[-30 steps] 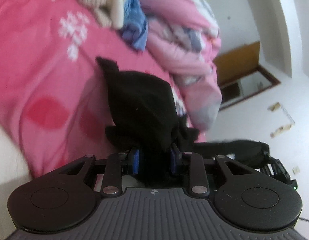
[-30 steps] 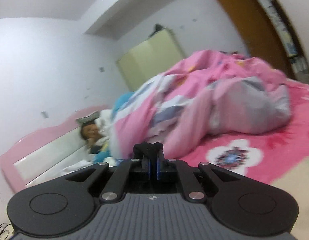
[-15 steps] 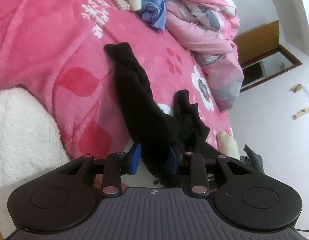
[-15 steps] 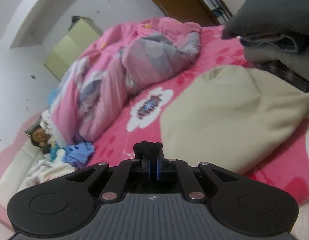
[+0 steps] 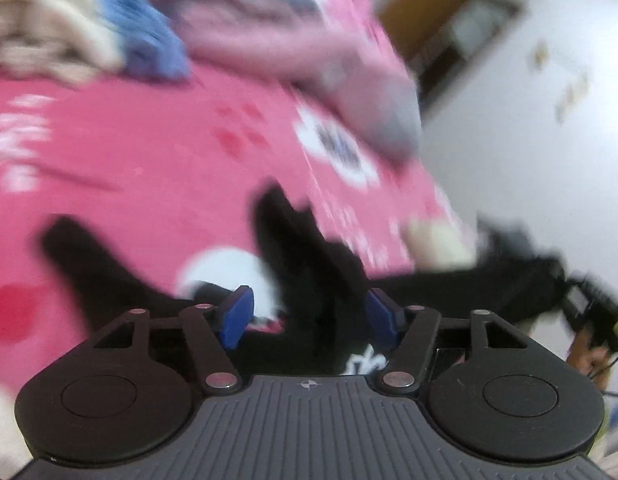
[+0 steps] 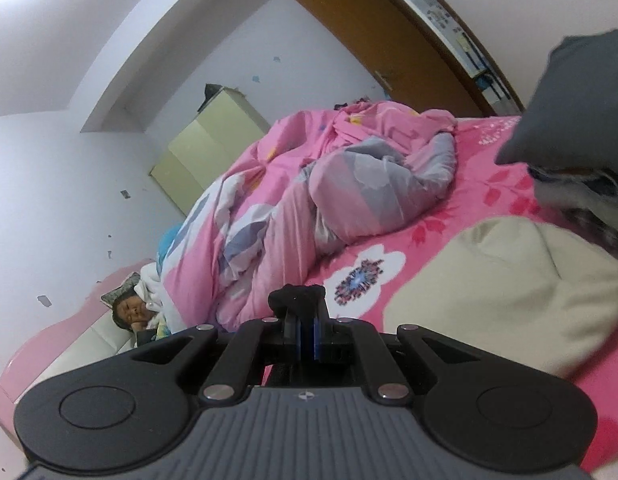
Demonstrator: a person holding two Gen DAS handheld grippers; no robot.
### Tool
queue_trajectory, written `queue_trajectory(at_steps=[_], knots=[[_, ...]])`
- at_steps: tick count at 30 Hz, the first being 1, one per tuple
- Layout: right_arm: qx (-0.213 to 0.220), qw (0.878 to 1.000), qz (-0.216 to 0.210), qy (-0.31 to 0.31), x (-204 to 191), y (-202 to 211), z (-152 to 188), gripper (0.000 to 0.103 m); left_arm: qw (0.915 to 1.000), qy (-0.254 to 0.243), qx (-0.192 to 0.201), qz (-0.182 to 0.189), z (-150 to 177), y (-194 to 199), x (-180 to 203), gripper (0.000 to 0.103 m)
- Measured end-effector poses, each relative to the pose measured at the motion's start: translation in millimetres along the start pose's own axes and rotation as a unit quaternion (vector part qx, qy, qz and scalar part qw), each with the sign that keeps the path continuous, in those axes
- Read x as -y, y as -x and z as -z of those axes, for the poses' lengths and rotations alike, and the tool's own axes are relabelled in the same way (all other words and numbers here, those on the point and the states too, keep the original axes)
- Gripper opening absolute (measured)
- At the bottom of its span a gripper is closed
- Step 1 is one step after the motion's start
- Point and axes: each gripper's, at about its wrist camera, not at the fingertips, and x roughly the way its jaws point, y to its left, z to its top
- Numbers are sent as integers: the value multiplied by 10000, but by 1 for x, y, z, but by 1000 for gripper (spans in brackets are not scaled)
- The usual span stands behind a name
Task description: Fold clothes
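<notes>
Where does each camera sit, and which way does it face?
Left wrist: on the left hand-held gripper, facing down over black clothes on the pink bedspread; its jaws are opening, cloth between them; blurred.
Right wrist: on the right hand-held gripper, facing along the bed toward the crumpled quilt and cream garment; pads shut on black cloth.
Shared: bedspread, quilt.

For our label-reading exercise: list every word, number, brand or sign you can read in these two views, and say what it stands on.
None can be read.
White print on the black garment: blurred, illegible.
Papers beside the wooden door: too small.
Round emblem on the right gripper body: a symbol, no letters.
</notes>
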Motion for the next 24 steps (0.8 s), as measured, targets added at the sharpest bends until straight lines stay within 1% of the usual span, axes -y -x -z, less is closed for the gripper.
queue_trajectory(at_steps=[2, 3, 4, 5, 6, 7, 8, 9, 10, 12, 14, 15, 17, 19, 22, 24], knots=[[36, 10000, 22, -81, 4, 10, 3, 6, 9979, -408, -485, -145, -8, -43, 18, 65], [65, 9999, 24, -116, 5, 15, 4, 6, 9957, -558, -671, -304, -11, -62, 25, 65], [95, 9998, 26, -151, 7, 20, 4, 6, 9931, -671, -810, -509, -13, -77, 30, 62], [120, 9998, 40, -145, 7, 24, 5, 6, 9900, -760, -947, -717, -15, -92, 33, 54], [145, 9998, 57, -127, 8, 27, 6, 6, 9882, -807, -1030, -800, -18, -102, 34, 46], [152, 9998, 71, -119, 8, 29, 6, 6, 9883, -801, -1029, -786, -19, -105, 33, 32], [153, 9998, 84, -114, 9, 30, 6, 6, 9902, -697, -977, -716, -22, -104, 31, 21], [141, 9998, 113, -117, 10, 30, 6, 6, 9924, -551, -900, -631, -26, -101, 28, 17], [129, 9997, 133, -127, 12, 29, 5, 6, 9948, -386, -759, -553, -30, -94, 23, 15], [112, 9997, 121, -189, 15, 23, 4, 6, 9986, -15, -374, -379, -39, -73, 13, 13], [82, 9996, 68, -280, 19, 14, 1, 6, 9990, 379, 42, -220, -49, -50, 1, 11], [53, 9996, 22, -281, 19, 8, 0, 6, 9983, 479, 266, -193, -53, -38, -3, 11], [-8, 9997, -80, -220, 15, -6, -5, 6, 9954, 527, 770, -214, -63, -13, -8, 8], [4, 9998, -182, -88, 7, -23, -12, 6, 9915, 547, 1176, -144, -75, 9, -8, 8], [55, 9992, -399, -70, -4, -49, -23, 6, 9839, 696, 1645, 39, -89, 31, -15, 8], [56, 9986, -523, -50, -10, -66, -29, 6, 9793, 755, 1877, 96, -94, 40, -19, 8]])
